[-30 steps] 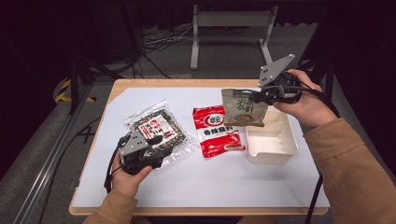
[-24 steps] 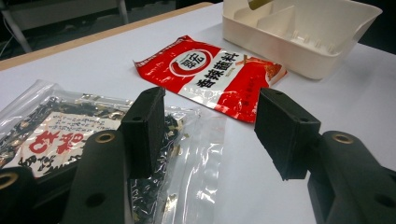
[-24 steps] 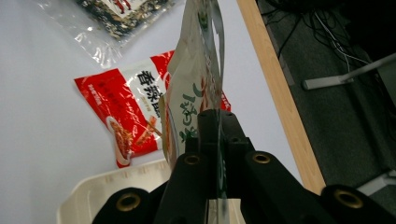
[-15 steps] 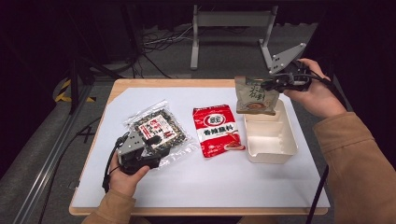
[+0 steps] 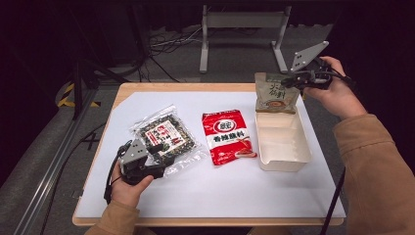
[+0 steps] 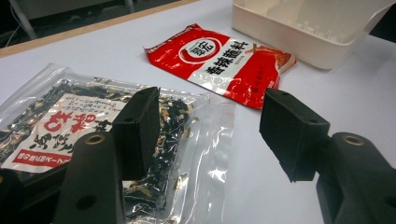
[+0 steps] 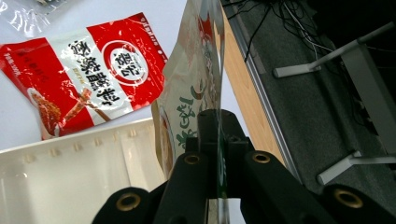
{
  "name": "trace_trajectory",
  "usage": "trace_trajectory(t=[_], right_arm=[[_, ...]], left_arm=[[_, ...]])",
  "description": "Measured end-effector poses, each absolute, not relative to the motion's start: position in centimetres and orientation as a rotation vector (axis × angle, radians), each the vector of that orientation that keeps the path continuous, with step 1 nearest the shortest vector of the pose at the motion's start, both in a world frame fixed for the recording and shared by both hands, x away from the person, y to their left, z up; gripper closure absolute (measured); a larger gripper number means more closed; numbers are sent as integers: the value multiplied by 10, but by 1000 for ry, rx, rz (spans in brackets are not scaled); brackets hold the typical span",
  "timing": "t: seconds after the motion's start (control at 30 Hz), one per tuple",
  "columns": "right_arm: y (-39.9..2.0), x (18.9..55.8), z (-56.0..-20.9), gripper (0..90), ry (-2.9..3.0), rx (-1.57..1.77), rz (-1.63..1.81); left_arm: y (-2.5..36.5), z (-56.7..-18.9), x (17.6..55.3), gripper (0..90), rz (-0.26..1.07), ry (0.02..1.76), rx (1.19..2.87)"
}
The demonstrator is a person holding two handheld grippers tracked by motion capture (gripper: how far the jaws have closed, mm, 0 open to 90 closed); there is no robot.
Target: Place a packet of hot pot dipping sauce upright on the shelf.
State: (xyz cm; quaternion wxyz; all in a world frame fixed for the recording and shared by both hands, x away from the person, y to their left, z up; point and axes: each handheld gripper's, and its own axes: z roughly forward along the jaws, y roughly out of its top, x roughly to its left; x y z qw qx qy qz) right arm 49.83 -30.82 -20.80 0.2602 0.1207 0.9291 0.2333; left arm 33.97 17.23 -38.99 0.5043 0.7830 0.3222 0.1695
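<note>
I see my right gripper (image 5: pixel 292 81) clenched on the top edge of a tan-and-green pouch (image 5: pixel 275 93), which hangs upright over the far end of the white plastic tray (image 5: pixel 283 147), its lower edge at or just above the far rim. My left gripper (image 5: pixel 155 157) rests at the near corner of a clear bag of dark dried seaweed (image 5: pixel 164 135); its jaws have just been opening, and in the left gripper view they stand released, the bag's clear edge lying between them unpinched.

The risks, as I judge them: the pouch is gripped by a thin strip, so it may swing, catch the tray's rim, and flop outside onto the table (image 5: pixel 161 88). The slick seaweed bag could slide off when I re-grip.

Count: three packets — one pouch, one red seasoning sachet (image 5: pixel 227 135), one seaweed bag — one tray, two grippers.
</note>
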Motion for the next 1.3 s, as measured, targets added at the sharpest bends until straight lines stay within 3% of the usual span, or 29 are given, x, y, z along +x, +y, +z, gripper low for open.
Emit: trace_trajectory(t=[0.6,1.3], right_arm=[[-328,511,-223,895,2497,292,659],[-322,521,-254,894,2535,300,633]], left_arm=[[172,-390,340,373,409,772,1896],[171,-391,340,369,400,776,1900]])
